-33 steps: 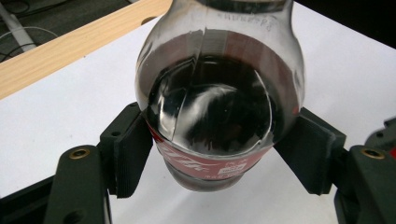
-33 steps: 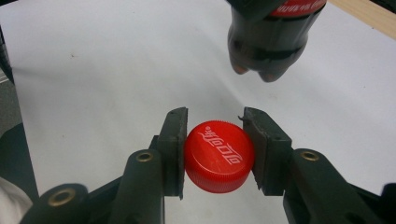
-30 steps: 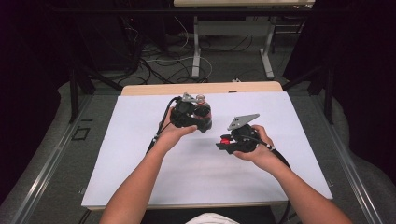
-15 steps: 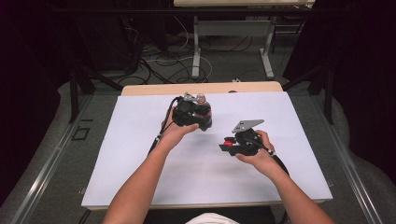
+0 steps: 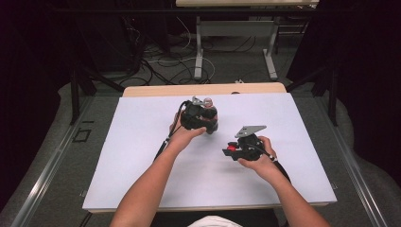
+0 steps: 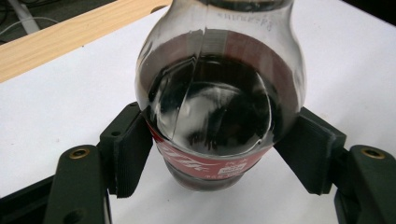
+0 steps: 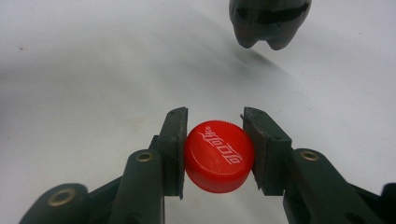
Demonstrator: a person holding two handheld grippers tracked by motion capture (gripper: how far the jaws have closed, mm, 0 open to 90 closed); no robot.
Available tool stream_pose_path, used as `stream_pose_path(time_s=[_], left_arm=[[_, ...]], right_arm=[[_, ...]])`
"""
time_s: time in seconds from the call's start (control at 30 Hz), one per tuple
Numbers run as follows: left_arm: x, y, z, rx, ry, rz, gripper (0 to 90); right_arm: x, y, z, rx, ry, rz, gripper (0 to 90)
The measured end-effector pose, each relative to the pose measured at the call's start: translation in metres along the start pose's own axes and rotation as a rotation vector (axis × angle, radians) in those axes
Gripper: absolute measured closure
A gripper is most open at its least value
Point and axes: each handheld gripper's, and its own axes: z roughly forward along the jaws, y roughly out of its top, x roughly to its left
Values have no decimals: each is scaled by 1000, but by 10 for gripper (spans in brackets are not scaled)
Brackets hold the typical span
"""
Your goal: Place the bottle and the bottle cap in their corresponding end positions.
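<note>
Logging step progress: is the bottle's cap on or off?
Off: the red cap sits clamped in the right gripper, apart from the bottle.

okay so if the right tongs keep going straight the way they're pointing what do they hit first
Probably the bottle held in the left tongs: it sits ahead, slightly off the jaw line. The red cap leads, white table between. Depth is unclear.

Both forearms enter from the bottom of the frame, bare, with no sleeves on them; a bit of white clothing shows at the bottom centre. The left gripper (image 5: pixel 199 116) is black and bulky, with a black cable trailing toward the lower left. The right gripper (image 5: pixel 231 150) is black with a red part at its front and a grey three-cornered plate on top. Up close, the jaws are dark, with ribbed pads and brass-coloured rivets at the joints.
</note>
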Motion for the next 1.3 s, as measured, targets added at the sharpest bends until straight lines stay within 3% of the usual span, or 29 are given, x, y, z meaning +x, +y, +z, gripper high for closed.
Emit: stream_pose_path(time_s=[0.37,0.47,0.77,1.03,1.23,1.3], left_arm=[[-1,-11,15,43,5,19,307],[-2,-14,17,39,10,17,305],[-3,-20,18,29,20,42,294],[-1,-20,18,22,5,6,275],[2,-21,13,15,-4,-49,188],[4,-21,8,20,-4,-38,175]], right_arm=[[0,-2,4,22,6,3,610],[0,-2,5,22,-2,18,610],[-1,-3,7,22,-1,7,610],[2,-3,13,41,14,24,611],[9,-1,28,41,31,-10,611],[13,0,33,61,45,-29,611]])
